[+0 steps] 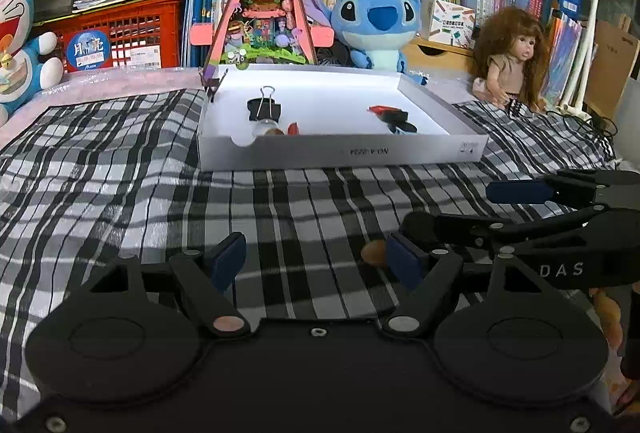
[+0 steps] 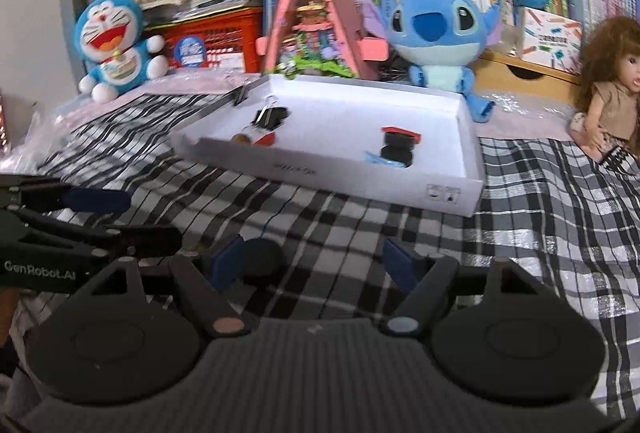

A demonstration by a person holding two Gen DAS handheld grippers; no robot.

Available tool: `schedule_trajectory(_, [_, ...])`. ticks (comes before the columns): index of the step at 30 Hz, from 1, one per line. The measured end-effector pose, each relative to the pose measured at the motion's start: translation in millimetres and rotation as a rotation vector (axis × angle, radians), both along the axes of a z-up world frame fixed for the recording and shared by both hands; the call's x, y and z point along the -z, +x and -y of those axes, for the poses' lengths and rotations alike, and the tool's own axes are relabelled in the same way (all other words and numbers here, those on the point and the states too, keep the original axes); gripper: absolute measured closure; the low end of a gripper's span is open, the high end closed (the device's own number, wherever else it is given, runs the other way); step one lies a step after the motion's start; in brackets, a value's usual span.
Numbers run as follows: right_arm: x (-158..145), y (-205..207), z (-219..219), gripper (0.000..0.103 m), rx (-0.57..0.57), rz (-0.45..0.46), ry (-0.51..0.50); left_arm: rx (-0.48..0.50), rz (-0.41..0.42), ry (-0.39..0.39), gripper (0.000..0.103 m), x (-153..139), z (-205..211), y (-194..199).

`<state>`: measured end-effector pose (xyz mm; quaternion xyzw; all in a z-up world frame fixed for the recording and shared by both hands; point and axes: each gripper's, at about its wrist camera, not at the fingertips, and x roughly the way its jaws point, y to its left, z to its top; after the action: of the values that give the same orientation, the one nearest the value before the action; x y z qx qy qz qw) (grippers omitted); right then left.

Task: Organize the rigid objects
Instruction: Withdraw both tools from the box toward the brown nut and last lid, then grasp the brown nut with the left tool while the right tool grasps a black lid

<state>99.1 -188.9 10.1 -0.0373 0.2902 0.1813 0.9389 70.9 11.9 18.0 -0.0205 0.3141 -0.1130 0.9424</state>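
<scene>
A white shallow box (image 1: 340, 153) (image 2: 456, 193) lies on the checked cloth. It holds a black binder clip (image 1: 264, 107) (image 2: 270, 115), a small corked glass bottle (image 1: 268, 129) (image 2: 248, 137), and a black and red clip (image 1: 394, 117) (image 2: 398, 145). Another binder clip (image 1: 214, 83) (image 2: 240, 93) grips the box's far left corner. My left gripper (image 1: 316, 257) is open and empty over the cloth in front of the box. My right gripper (image 2: 316, 261) is open and empty; it also shows in the left wrist view (image 1: 452, 209). A small brown object (image 1: 374, 252) lies by the left gripper's right finger.
Behind the box stand a pink triangular toy house (image 1: 264, 5), a Stitch plush (image 1: 376, 21), a Doraemon plush (image 2: 114, 45), a long-haired doll (image 1: 510, 61), a red crate (image 1: 120, 33) and shelves of books. The left gripper shows at the left in the right wrist view (image 2: 100, 213).
</scene>
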Motion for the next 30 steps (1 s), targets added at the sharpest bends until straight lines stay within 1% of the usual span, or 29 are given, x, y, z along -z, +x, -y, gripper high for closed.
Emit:
schedule_trajectory(6, [4.6,-7.4,-6.1,0.018,-0.024,0.004,-0.019,0.002,-0.016,-0.02,0.028,2.7,-3.3,-6.8])
schedule_trajectory(10, [6.8,-8.1,-5.1,0.018,-0.021,-0.004,-0.013,0.01,-0.013,-0.017,0.028,4.8,-2.8,-10.6])
schedule_trajectory(15, [9.4,-8.7,-5.7,0.018,-0.019,-0.01,-0.016,0.029,-0.038,-0.027,0.039,9.6,-0.8,-10.5])
schedule_trajectory(17, [10.0,-9.2,-6.5,0.018,-0.021,-0.008,-0.017,0.036,-0.034,-0.018,0.044,11.5,1.1,-12.1])
schedule_trajectory(19, [10.5,-9.6,-7.8,0.018,-0.027,-0.005,-0.021,0.045,-0.021,0.002,0.047,12.4,4.5,-13.4])
schedule_trajectory(21, [10.8,-9.7,-9.4,0.019,-0.032,0.0,-0.028,0.052,-0.019,0.003,0.048,13.0,7.0,-13.6])
schedule_trajectory(23, [11.1,-8.9,-10.9,0.02,-0.034,0.0,-0.03,0.055,-0.018,0.0,0.053,12.9,8.8,-12.6])
schedule_trajectory(25, [11.3,-8.2,-11.4,0.022,-0.033,0.0,-0.029,0.054,-0.018,-0.004,0.055,12.6,9.2,-10.7])
schedule_trajectory(28, [11.0,-4.8,-11.8,0.025,-0.032,-0.007,-0.02,0.054,-0.017,-0.007,0.055,12.4,9.6,-8.9])
schedule_trajectory(29, [11.0,-3.5,-12.1,0.03,-0.037,-0.013,-0.019,0.056,-0.016,-0.006,0.055,12.2,9.9,-8.5])
schedule_trajectory(30, [11.2,-2.0,-13.1,0.038,-0.048,-0.023,-0.021,0.057,-0.015,-0.005,0.055,12.4,10.7,-8.3])
